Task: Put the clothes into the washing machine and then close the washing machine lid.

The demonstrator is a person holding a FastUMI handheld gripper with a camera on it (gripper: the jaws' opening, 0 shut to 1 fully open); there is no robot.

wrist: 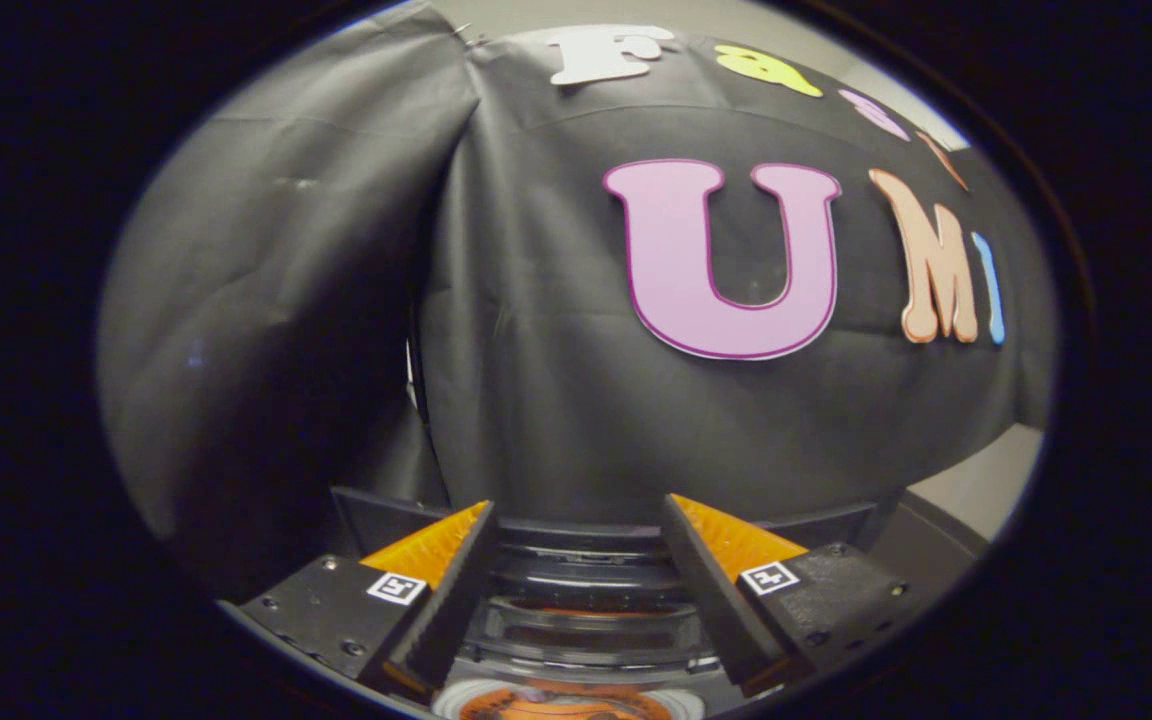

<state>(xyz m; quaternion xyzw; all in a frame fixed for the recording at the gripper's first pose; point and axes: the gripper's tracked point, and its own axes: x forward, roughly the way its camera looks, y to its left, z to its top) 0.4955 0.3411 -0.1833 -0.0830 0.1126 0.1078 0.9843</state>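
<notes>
My gripper (576, 505) is open, its two fingers spread wide with nothing between them. Below and between the fingers lies the top of the washing machine (586, 620), a dark, ribbed, glossy part that looks like its lid; I cannot tell whether the lid is up or down. At the very bottom, under the fingers, a patch of orange (556, 706) shows inside a pale ring; I cannot tell whether it is cloth. The machine's dark rear panel (376, 520) runs behind the fingertips.
The booth's black cloth wall (556, 400) hangs close behind the machine, with a fold and seam to the left. A pale grey surface (986, 485) shows past the cloth's lower right edge.
</notes>
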